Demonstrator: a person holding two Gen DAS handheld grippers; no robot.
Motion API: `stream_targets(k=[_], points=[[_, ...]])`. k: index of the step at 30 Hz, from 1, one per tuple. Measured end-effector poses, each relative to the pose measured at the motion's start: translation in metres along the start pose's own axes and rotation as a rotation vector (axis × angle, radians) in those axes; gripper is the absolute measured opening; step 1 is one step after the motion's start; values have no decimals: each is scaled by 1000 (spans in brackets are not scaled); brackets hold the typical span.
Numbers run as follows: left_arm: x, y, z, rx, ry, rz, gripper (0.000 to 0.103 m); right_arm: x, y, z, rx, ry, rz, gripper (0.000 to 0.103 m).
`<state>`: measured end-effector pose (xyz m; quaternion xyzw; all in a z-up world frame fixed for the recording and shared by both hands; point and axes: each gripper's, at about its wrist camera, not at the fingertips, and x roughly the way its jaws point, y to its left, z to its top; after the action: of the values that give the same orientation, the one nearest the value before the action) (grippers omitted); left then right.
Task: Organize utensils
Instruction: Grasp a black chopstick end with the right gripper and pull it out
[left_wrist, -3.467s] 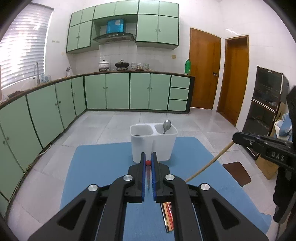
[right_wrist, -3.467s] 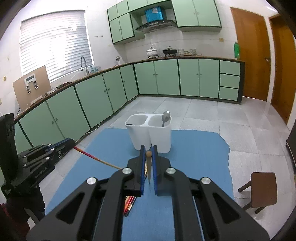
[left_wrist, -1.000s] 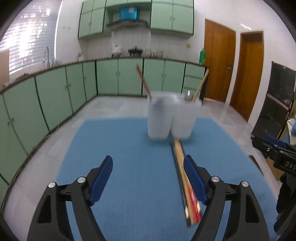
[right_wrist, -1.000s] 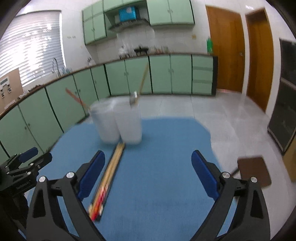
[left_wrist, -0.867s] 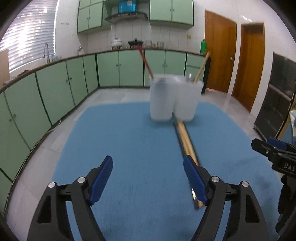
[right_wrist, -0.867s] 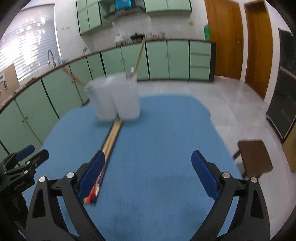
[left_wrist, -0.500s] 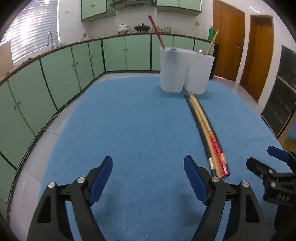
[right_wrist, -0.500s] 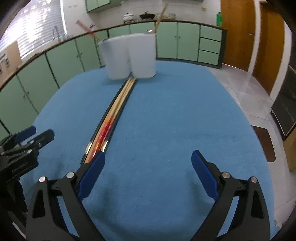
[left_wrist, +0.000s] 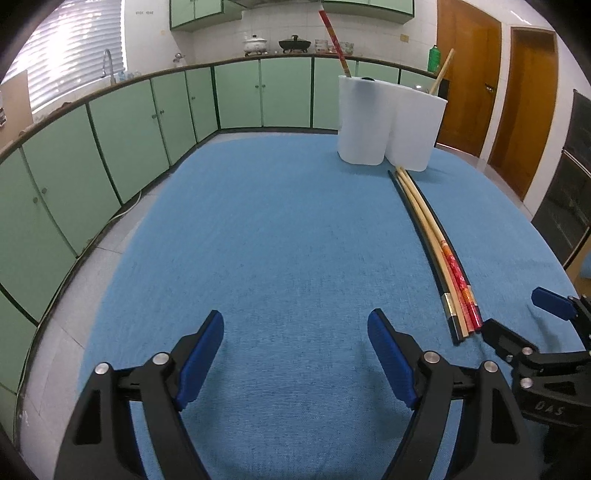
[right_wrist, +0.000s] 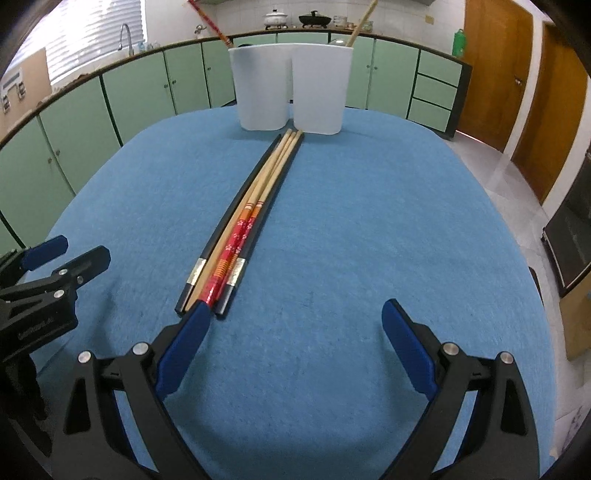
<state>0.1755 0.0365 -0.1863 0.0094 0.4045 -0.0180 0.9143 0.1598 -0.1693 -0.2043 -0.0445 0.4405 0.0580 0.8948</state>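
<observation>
The left gripper (left_wrist: 295, 339) is spread wide with nothing between its blue pads, over the blue mat (left_wrist: 280, 229). The right gripper (right_wrist: 295, 332) is spread wide too and holds nothing. A bundle of chopsticks (right_wrist: 243, 229) lies flat on the mat, just ahead of the right gripper's left pad and off to the right of the left gripper. Far ahead stands a white two-cup holder (right_wrist: 288, 85). One chopstick pokes out of each cup.
</observation>
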Motion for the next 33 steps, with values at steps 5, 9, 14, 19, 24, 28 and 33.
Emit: stream_targets(k=[5, 9, 14, 19, 24, 28, 33], points=[[1, 0, -1, 3, 4, 0, 79, 3, -3, 0, 7, 18, -21, 87], [1, 2, -1, 0, 5, -2, 79, 0, -17, -1, 30, 14, -67, 86], [1, 1, -1, 6, 4, 3, 80, -7, -31, -5, 52, -9, -70, 81], [0, 0, -1, 11, 0, 3, 80, -7, -26, -7, 57, -15, 25, 68], [0, -1, -2, 8, 2, -8, 80, 0, -20, -2, 50, -2, 36, 44], [1, -8, -2, 20, 8, -31, 80, -2, -21, -2, 52, -5, 40, 13], [0, -26, -2, 33, 12, -87, 80, -5, -27, -4, 50, -10, 36, 6]])
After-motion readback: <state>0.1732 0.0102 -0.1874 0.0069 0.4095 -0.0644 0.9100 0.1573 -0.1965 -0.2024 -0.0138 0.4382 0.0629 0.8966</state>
